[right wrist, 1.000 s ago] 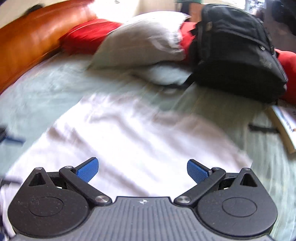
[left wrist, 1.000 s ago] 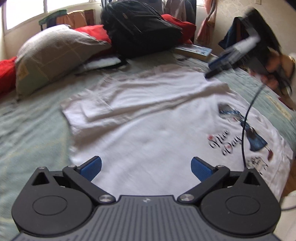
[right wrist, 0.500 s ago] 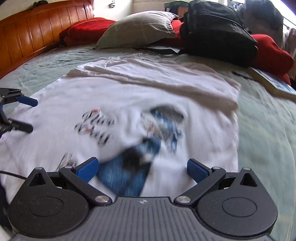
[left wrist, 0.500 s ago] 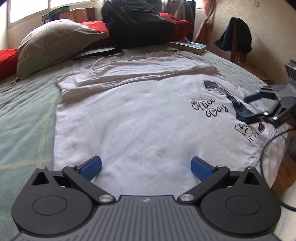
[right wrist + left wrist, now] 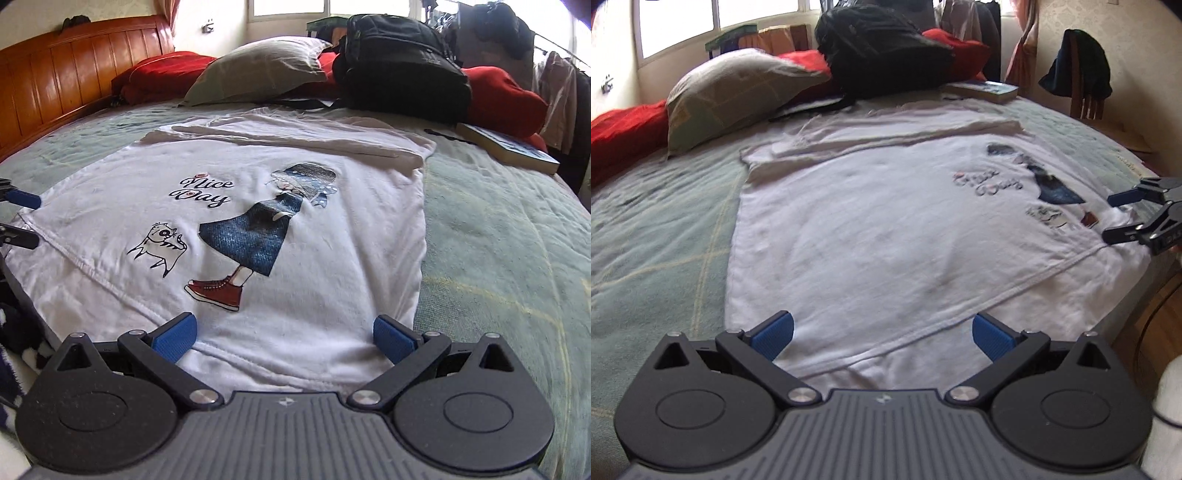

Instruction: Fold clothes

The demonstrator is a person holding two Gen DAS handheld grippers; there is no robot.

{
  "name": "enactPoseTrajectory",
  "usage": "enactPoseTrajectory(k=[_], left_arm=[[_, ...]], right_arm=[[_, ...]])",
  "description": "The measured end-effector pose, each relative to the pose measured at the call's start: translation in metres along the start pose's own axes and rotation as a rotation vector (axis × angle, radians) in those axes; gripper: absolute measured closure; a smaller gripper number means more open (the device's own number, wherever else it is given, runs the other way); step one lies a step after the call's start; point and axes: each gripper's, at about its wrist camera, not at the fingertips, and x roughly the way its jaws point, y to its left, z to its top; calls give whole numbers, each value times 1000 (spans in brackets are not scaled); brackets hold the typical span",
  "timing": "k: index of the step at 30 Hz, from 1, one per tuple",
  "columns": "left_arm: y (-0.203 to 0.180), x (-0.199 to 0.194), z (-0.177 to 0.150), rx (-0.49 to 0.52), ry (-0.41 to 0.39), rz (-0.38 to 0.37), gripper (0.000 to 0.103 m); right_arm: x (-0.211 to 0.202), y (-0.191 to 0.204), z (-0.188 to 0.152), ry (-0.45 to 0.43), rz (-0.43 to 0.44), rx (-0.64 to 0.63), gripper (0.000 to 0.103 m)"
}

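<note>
A white T-shirt (image 5: 871,221) with a "Nice Day" print lies spread flat on the green bedspread, its far side folded over. It also shows in the right wrist view (image 5: 258,221). My left gripper (image 5: 882,334) is open and empty, low over the shirt's near hem at one corner. My right gripper (image 5: 284,336) is open and empty, low over the hem at the other corner. The right gripper shows at the right edge of the left wrist view (image 5: 1123,218), and the left gripper shows at the left edge of the right wrist view (image 5: 22,218).
A grey pillow (image 5: 738,92), red cushions (image 5: 166,74), a black backpack (image 5: 402,66) and a book (image 5: 506,147) lie at the bed's far end. A wooden headboard (image 5: 55,85) stands at the left. A chair with dark clothes (image 5: 1078,77) stands beside the bed.
Both grippers have drawn back from the far side of the shirt to its near hem and dropped lower. The right gripper came down from above the folded side. Both stayed open.
</note>
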Motion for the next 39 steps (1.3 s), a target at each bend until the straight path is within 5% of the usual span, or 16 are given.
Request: enactPoseTrajectory(k=[11, 24, 29, 39], left_arm=[[-31, 19, -4, -46, 0, 54, 1], [-46, 0, -20, -74, 16, 147, 1], [-44, -15, -16, -74, -35, 179, 1], [-26, -7, -32, -154, -12, 206, 1]], right_arm=[[3, 2, -2, -9, -22, 19, 0], [0, 8, -11, -81, -49, 13, 0], [-6, 13, -6, -72, -81, 22, 0], [-7, 68, 20, -150, 31, -114, 0]])
